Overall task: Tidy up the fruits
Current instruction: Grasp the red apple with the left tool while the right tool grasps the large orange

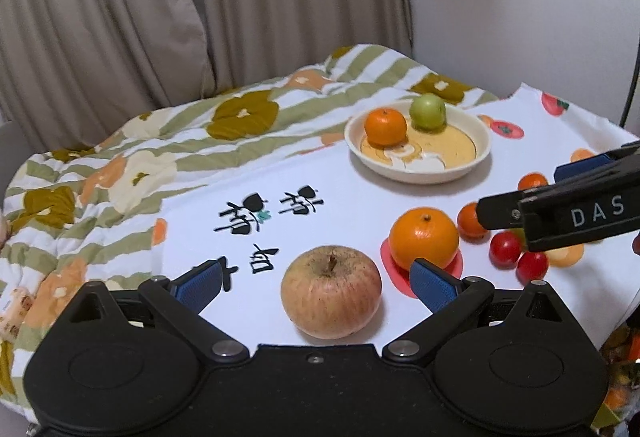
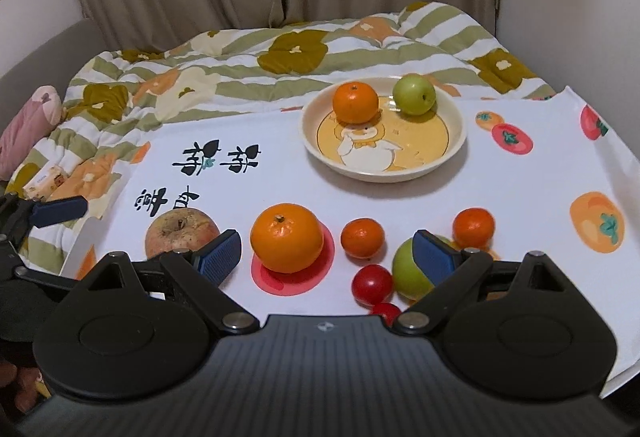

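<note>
A cream bowl (image 1: 480,153) (image 2: 456,141) at the back holds an orange (image 1: 385,126) (image 2: 355,102) and a green apple (image 1: 427,111) (image 2: 413,93). On the white cloth lie a reddish apple (image 1: 331,297) (image 2: 176,231), a large orange (image 1: 424,237) (image 2: 286,237), two small tangerines (image 2: 362,237) (image 2: 473,228), a green apple (image 2: 408,273) and two cherry tomatoes (image 2: 372,285) (image 1: 505,249). My left gripper (image 1: 316,283) is open, its fingers either side of the reddish apple. My right gripper (image 2: 328,253) is open and empty, above the large orange and small fruits; it also shows in the left wrist view (image 1: 560,205).
The white printed cloth (image 2: 520,177) covers a board on a bed with a striped floral quilt (image 1: 160,141) (image 2: 240,65). Curtains hang behind. A pink soft item (image 2: 28,125) and a small packet (image 2: 44,181) lie at the left.
</note>
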Demonstrator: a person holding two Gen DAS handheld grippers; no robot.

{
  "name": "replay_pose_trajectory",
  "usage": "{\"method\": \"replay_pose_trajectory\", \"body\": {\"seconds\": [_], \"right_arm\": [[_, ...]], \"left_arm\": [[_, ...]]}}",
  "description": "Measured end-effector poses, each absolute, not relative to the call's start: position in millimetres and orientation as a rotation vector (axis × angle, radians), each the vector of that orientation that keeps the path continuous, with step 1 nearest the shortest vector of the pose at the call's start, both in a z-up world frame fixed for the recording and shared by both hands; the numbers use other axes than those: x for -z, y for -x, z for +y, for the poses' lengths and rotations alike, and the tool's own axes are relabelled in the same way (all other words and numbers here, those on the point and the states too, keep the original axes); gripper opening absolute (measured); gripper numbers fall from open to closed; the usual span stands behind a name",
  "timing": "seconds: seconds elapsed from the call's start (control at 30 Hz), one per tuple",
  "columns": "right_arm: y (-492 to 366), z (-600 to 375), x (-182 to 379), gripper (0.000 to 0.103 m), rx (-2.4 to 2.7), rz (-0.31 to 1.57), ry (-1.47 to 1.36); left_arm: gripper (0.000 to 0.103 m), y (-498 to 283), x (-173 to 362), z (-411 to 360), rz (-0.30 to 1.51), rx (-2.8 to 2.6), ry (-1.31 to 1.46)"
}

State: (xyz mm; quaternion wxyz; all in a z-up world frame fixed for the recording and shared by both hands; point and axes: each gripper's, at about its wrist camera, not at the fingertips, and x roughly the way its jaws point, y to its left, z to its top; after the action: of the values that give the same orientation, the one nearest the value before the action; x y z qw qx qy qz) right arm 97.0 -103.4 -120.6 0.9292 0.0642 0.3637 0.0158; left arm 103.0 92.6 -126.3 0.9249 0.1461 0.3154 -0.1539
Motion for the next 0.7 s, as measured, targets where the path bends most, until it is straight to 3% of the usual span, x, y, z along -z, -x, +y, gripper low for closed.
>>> {"method": "replay_pose_trajectory", "body": {"seconds": [0.7], "right_arm": [[-142.4, -78.8, 170.9, 0.103, -0.07, 0.811, -0.139]], "left_arm": [[0.08, -147.2, 179.6, 81.4, 0.784, 0.357, -0.295]]}}
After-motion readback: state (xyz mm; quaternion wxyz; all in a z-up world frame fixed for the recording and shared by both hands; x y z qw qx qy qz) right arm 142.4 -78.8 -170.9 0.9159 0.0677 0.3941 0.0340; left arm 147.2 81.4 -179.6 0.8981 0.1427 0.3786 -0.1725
